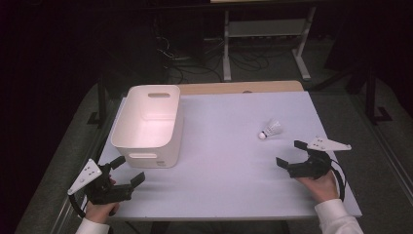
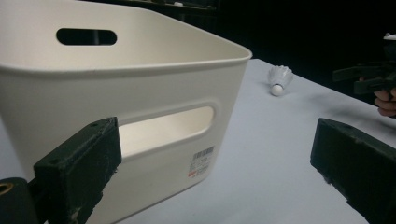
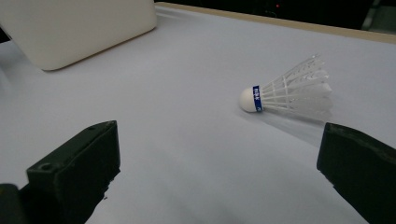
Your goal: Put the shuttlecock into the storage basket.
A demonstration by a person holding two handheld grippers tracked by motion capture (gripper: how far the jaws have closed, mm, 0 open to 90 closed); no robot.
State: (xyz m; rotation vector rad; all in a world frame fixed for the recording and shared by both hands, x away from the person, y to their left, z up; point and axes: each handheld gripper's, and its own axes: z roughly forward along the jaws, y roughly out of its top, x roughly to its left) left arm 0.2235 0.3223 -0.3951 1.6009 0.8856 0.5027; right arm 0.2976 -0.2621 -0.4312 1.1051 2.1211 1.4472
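Broadly open across the middle of the counter (image 1: 219,161): bare white surface from the white bin (image 1: 148,124) at 10 o'clock over to the shuttlecock (image 1: 270,130) at 2 o'clock, well apart from each other. Near edge just behind both hands; right edge close beside the right tool (image 1: 291,154); wooden strip along the far edge at 12 o'clock. Left tool (image 1: 130,169) at 8 o'clock near the front left corner, jaws spread wide and holding nothing, just short of the bin's near wall with its handle slot. In the left gripper view, bin (image 2: 140,93) close ahead and left between the jaws, shuttlecock (image 2: 279,80) far off past its right corner. Right tool at 4 o'clock, jaws likewise spread wide and empty. Shuttlecock lying on its side on the counter, cork end toward the bin, feathers toward the right edge, just ahead of the right tool at about its 11 o'clock, not touching. In the right gripper view, shuttlecock (image 3: 289,93) ahead and right of centre, above the right jaw, clear counter all round.
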